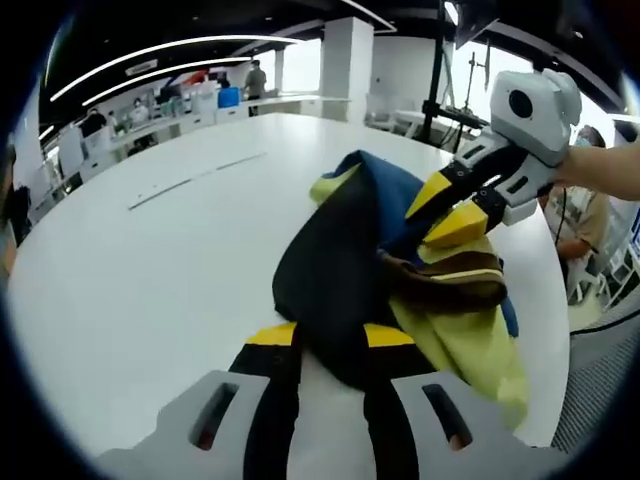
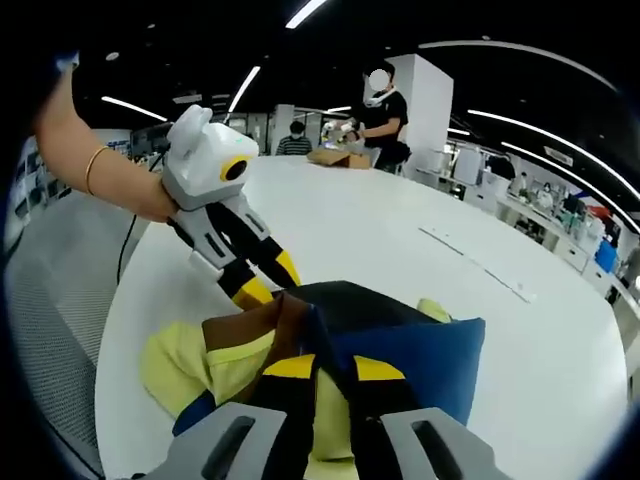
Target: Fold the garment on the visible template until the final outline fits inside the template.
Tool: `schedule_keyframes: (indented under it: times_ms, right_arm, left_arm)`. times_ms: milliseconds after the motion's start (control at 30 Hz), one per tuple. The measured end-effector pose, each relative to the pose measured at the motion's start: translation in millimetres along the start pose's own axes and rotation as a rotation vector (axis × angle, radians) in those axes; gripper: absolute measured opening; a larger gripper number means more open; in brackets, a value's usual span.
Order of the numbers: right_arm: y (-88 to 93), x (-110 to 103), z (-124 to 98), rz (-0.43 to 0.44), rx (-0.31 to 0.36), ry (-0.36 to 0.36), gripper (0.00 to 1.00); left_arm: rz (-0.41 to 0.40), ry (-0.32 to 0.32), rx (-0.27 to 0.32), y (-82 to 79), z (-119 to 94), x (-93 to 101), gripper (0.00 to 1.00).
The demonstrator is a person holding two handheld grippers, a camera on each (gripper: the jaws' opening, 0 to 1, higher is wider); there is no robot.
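Garment: a colour-block piece [image 1: 350,270] in black, blue, yellow-green and brown, bunched in a loose heap on the white tabletop [image 1: 150,260]; in the right gripper view the same garment [image 2: 400,350] shows a blue panel to the right, yellow-green to the left and a brown band between.
Garment place: near the tabletop's edge, just ahead of both grippers.
Left gripper: its own jaws [image 1: 330,345] rise from the bottom of the left gripper view, yellow-tipped, standing a little apart with black cloth lying between and over the tips; whether they grip it I cannot tell. In the right gripper view this gripper [image 2: 265,282] reaches down from the left, tips at the heap's edge.
Right gripper: jaws [image 2: 335,368] apart, yellow tips on either side of a fold of blue and yellow cloth. In the left gripper view it [image 1: 440,210] comes in from the right, tips buried in the garment's folds.
Person: a forearm with a thin bracelet [image 2: 92,170] holds the left gripper.
Background: two people [image 2: 380,110] stand at the tabletop's far side; open room with ceiling strip lights.
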State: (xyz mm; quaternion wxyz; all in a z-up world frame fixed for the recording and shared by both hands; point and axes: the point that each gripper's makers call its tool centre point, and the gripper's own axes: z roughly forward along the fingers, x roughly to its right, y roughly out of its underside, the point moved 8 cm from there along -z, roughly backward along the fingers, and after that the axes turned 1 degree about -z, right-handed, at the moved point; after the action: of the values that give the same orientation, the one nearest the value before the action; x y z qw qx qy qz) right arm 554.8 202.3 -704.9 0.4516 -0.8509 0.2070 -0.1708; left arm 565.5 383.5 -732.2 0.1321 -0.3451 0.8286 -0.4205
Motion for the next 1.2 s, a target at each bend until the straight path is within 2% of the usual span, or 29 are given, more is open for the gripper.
schedule_keyframes:
  times_ms: [100, 200, 333, 467, 633, 767, 1000, 1200]
  right_arm:
    - [0.4, 1, 1, 0.009, -0.003, 0.002, 0.05]
    - [2.0, 2, 3, 0.006, -0.016, 0.012, 0.00]
    - [2.6, 3, 2, 0.022, -0.015, 0.019, 0.00]
    - [1.2, 2, 0, 0.025, -0.011, 0.026, 0.00]
    - [-8.0, 2, -8, 0.059, 0.033, 0.039, 0.00]
    - [-13.9, 5, -16, 0.079, 0.065, 0.060, 0.00]
    - [-21.7, 16, -30, 0.117, 0.102, 0.122, 0.00]
    - [-20.7, 24, -38, 0.134, 0.098, 0.164, 0.00]
  left_arm:
    - [-0.009, -0.010, 0.000, -0.4, -1, -1.1, 0.17]
    - [-0.019, -0.019, -0.008, -0.7, -2, -2.0, 0.08]
    - [-0.030, -0.007, 0.000, -3.5, -3, 2.3, 0.00]
    - [-0.015, -0.019, 0.014, -5.9, -7, 4.3, 0.00]
    - [-0.035, -0.021, 0.055, -12.6, -18, 5.4, 0.00]
    - [-0.054, -0.013, 0.129, -21.8, -29, 7.7, 0.00]
    - [-0.089, -0.053, 0.174, -25.8, -42, 4.4, 0.00]
    - [-0.063, -0.103, 0.204, -29.6, -52, 2.4, 0.00]
